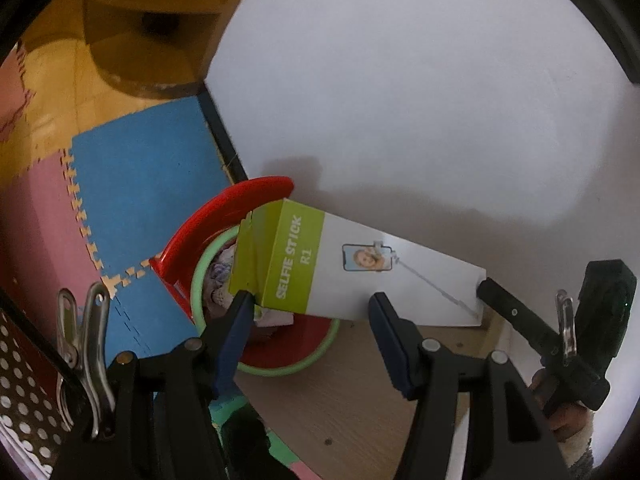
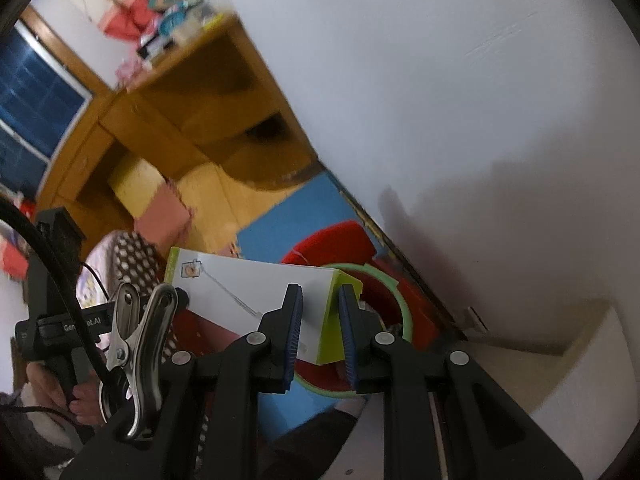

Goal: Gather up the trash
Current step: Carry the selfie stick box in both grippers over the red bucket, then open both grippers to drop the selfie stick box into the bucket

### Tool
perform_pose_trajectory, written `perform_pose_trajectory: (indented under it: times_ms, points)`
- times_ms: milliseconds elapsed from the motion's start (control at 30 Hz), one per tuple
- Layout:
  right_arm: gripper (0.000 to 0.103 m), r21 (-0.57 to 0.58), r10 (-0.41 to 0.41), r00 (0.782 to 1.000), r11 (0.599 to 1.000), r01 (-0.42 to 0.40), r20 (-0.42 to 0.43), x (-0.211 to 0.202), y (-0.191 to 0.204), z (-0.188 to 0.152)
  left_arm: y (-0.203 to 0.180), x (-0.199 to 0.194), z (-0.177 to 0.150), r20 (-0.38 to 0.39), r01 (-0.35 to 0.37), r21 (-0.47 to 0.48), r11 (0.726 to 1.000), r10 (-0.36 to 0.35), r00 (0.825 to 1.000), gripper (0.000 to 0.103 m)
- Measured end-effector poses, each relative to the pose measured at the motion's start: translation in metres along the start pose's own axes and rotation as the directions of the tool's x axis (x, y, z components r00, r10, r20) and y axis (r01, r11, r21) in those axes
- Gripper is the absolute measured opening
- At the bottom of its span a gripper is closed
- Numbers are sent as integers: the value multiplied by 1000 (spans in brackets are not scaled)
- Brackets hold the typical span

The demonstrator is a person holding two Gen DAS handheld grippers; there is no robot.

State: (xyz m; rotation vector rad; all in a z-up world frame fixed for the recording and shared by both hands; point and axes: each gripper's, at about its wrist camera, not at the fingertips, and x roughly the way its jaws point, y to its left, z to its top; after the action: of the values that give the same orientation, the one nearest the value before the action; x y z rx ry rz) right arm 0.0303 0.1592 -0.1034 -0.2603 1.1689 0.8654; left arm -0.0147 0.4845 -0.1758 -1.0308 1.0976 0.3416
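A white and lime-green selfie stick box [image 1: 360,272] hangs tilted over a red bin with a green rim [image 1: 288,364] that holds crumpled trash. My right gripper [image 2: 320,300] is shut on the green end of the box [image 2: 280,296] and holds it above the bin [image 2: 404,312]. My left gripper [image 1: 312,304] is open just in front of the box, its jaws wide apart and not gripping it. The right gripper's fingers [image 1: 516,316] show at the box's far end in the left wrist view.
The bin's red lid [image 1: 224,216] stands open against a white wall [image 1: 400,80]. Blue and pink foam mats [image 1: 140,176] cover the floor. A wooden tabletop [image 1: 352,396] lies below my left gripper. A wooden desk [image 2: 180,120] stands further back.
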Motion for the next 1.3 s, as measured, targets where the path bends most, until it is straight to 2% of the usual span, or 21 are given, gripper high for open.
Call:
perform_pose_trajectory:
  times_ms: [200, 300, 567, 633, 700, 733, 800, 900, 967, 1067, 1167, 1300]
  points:
    - [21, -13, 39, 996, 999, -40, -85, 56, -2, 16, 35, 37, 6, -39, -23, -49, 999, 21, 999, 63]
    - [21, -21, 52, 984, 998, -56, -169, 93, -7, 23, 47, 60, 3, -75, -39, -66, 997, 34, 997, 62]
    - [21, -117, -16, 950, 993, -22, -313, 184, -18, 32, 66, 135, -16, -159, -116, -77, 990, 103, 982, 62]
    - [22, -127, -37, 924, 992, -13, -381, 215, -28, 34, 72, 156, -24, -200, -135, -86, 987, 116, 973, 62]
    - [22, -101, -51, 882, 995, 5, -468, 249, -44, 26, 75, 170, -32, -221, -142, -88, 986, 120, 968, 62]
    - [22, -128, -79, 858, 992, 15, -507, 268, -47, 20, 75, 175, -36, -229, -143, -78, 987, 122, 966, 62]
    - [22, -215, -142, 820, 976, 24, -554, 291, -46, 6, 72, 183, -43, -249, -87, -69, 994, 67, 966, 56]
    - [17, -252, -136, 772, 967, -33, -621, 318, -37, -12, 64, 193, -49, -262, -122, -24, 992, 111, 959, 58]
    - [17, -300, -157, 761, 953, -52, -629, 329, -22, -21, 63, 200, -49, -268, -142, -19, 990, 131, 954, 58]
    - [17, -333, -159, 752, 939, -85, -640, 338, -7, -34, 74, 204, -48, -269, -155, -68, 986, 132, 954, 58]
    - [17, -317, -142, 754, 944, -91, -641, 339, -1, -37, 80, 204, -46, -266, -161, -78, 984, 135, 954, 58]
    - [17, -241, -87, 772, 966, -88, -629, 331, 6, -33, 73, 196, -41, -258, -161, -61, 985, 140, 956, 64]
